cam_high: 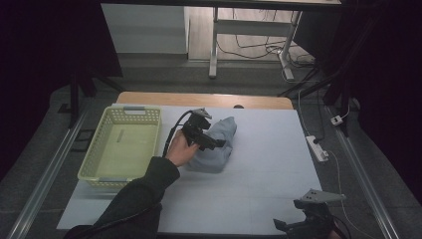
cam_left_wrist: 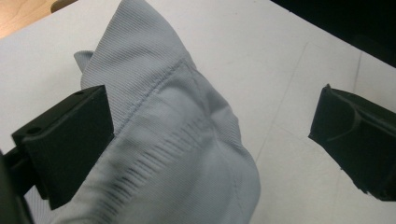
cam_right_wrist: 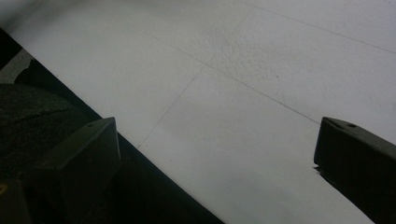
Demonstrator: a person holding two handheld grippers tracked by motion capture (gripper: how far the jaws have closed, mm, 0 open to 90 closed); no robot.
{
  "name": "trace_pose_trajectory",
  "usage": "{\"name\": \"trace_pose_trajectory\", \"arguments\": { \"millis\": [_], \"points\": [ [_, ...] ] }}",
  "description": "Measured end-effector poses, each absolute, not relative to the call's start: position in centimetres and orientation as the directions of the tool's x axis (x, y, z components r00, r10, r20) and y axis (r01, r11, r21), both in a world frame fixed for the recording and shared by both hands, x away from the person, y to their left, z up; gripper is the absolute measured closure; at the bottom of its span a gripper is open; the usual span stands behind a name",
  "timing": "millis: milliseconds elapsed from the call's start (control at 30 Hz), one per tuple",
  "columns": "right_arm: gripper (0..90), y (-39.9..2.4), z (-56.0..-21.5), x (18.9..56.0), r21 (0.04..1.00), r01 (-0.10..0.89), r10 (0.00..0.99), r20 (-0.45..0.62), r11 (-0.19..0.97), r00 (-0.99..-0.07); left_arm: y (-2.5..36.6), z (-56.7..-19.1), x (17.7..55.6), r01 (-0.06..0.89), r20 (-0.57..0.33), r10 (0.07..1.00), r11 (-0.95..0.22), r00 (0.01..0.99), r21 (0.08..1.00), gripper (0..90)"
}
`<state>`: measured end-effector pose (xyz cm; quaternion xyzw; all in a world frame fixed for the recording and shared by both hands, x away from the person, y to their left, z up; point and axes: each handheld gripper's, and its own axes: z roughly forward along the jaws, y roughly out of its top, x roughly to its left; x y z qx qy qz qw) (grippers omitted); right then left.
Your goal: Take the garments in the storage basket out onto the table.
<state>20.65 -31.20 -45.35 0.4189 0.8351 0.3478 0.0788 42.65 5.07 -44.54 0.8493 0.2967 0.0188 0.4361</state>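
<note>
The basket [cam_high: 122, 149] at the left holds nothing yet and the grey cloth [cam_high: 215, 145] lies crumpled mid-table, ungrasped, with the left gripper [cam_high: 214, 143] reaching right over it, jaws apart around a fold, while the right gripper [cam_high: 288, 228] waits near-right, jaws apart.

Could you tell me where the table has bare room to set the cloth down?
Bare white cover lies between the grey cloth and the right gripper, and along the far right edge. It is crowded at the left, where the basket sits beside the left gripper.
</note>
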Motion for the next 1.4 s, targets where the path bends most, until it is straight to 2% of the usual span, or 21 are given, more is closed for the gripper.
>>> {"name": "trace_pose_trajectory", "arguments": {
  "millis": [800,1400],
  "points": [
    [0.0,-31.3,-45.3,20.6,0.649,0.648,0.758,0.164,0.4,-0.631,7.7,-45.1,39.4,0.483,-0.253,0.48,-0.449,0.84,0.752,0.0],
    [0.0,-31.3,-45.3,20.6,0.654,0.646,0.755,0.17,0.394,-0.633,9.9,-43.9,35.9,0.491,-0.279,0.46,-0.446,0.843,0.748,0.0]
  ]
}}
